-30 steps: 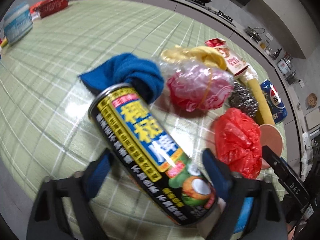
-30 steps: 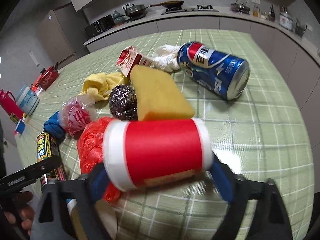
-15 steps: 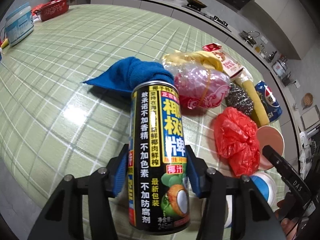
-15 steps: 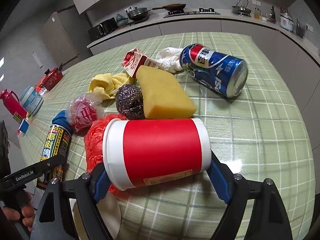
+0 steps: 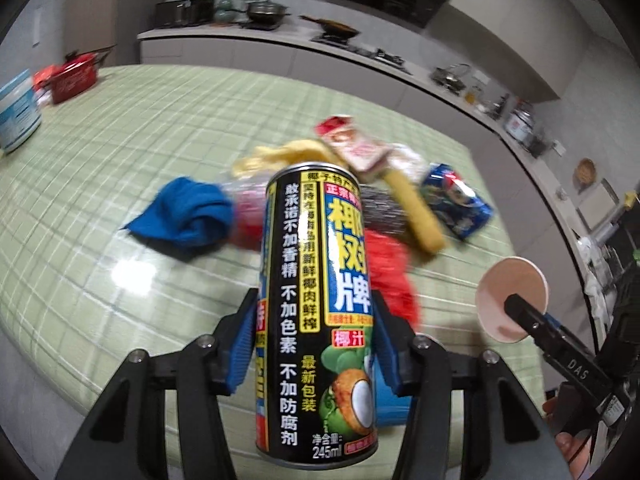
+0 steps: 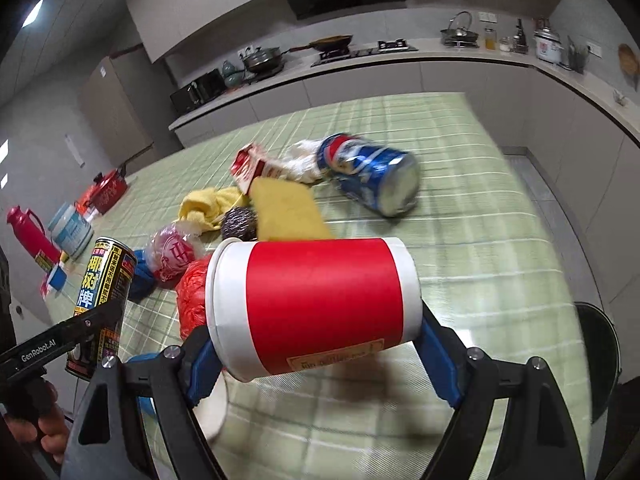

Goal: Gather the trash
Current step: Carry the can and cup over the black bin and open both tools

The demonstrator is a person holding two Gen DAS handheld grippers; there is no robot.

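The green checked tablecloth [image 6: 500, 208] carries the remaining clutter: a blue soda can [image 6: 372, 174] on its side, a yellow sponge [image 6: 286, 208], a crumpled red plastic bag [image 6: 192, 300]. Above it, the right gripper [image 6: 316, 344] clamps a red-and-white paper cup [image 6: 316, 304] end to end, a light, crushable thing that probably wants only gentle pressure. The left gripper [image 5: 314, 344] pinches a tall black coconut-juice can [image 5: 316, 312] upright at mid-body, rigid but likely slippery.
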